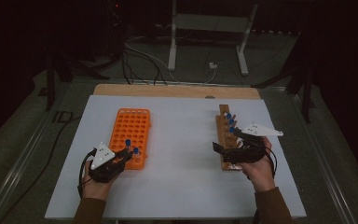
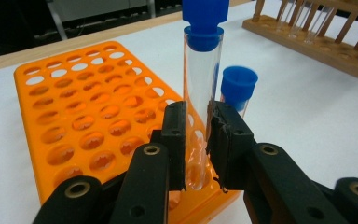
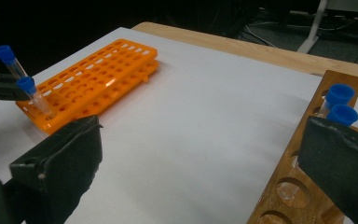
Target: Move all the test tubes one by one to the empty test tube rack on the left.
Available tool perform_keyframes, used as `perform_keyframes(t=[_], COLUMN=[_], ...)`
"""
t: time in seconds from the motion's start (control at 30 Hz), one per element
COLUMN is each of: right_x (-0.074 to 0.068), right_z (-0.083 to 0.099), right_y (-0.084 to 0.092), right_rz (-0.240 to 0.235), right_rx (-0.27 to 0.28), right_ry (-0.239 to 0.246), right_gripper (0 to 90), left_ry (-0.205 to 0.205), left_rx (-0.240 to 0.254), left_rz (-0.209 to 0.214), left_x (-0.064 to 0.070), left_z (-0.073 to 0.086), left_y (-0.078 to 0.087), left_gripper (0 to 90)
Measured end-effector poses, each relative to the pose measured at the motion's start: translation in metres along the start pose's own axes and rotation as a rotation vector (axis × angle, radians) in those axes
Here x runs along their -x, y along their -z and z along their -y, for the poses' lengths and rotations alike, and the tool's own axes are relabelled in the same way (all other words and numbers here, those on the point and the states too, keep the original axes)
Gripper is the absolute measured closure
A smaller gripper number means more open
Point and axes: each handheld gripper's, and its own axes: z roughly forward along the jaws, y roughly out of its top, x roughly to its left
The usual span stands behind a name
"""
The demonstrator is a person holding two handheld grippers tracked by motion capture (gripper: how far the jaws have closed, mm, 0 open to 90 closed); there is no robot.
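Lower left of the high view: left gripper (image 1: 129,156) at the near right corner of the orange tube rack (image 1: 131,129), jaws clamped on a clear test tube with a blue cap (image 1: 127,144). In the left gripper view, centre frame: the tube (image 2: 201,98) upright between the two black pads (image 2: 175,140), pressed from both sides, its lower end down in a hole at the rack's (image 2: 88,121) near edge. Just behind it, right of centre: a second blue-capped tube (image 2: 237,88) seated in the rack, close beside the held one, contact not discernible.

Right of the high view: right gripper (image 1: 226,151) at the near end of the wooden tube rack (image 1: 224,135), jaws spread wide, nothing between them. In the right gripper view, right edge: blue-capped tubes (image 3: 340,105) standing in the wooden rack (image 3: 303,177), one jaw in front of it. Both racks on the white tabletop (image 1: 182,154), well apart.
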Motion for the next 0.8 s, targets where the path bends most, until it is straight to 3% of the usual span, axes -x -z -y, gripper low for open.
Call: perform_keyframes(t=[0.23, 0.53, 0.8], right_x=[0.0003, 0.0007, 0.0003], right_z=[0.0022, 0.0059, 0.0082], right_y=[-0.0001, -0.0011, -0.0023], right_rz=[-0.002, -0.007, -0.012], right_rx=[-0.002, -0.007, -0.012], right_ry=[-0.006, -0.008, -0.009], right_gripper=[0.2, 0.2, 0.3], left_ry=[-0.018, -0.038, -0.043], left_rx=[-0.069, -0.121, -0.129], left_rz=[-0.004, -0.010, -0.015], left_x=[0.0010, 0.0023, 0.0035], left_z=[0.0042, 0.0043, 0.0043], left_y=[-0.0061, -0.0098, -0.0099], left_gripper=[76.9, 77.8, 77.8])
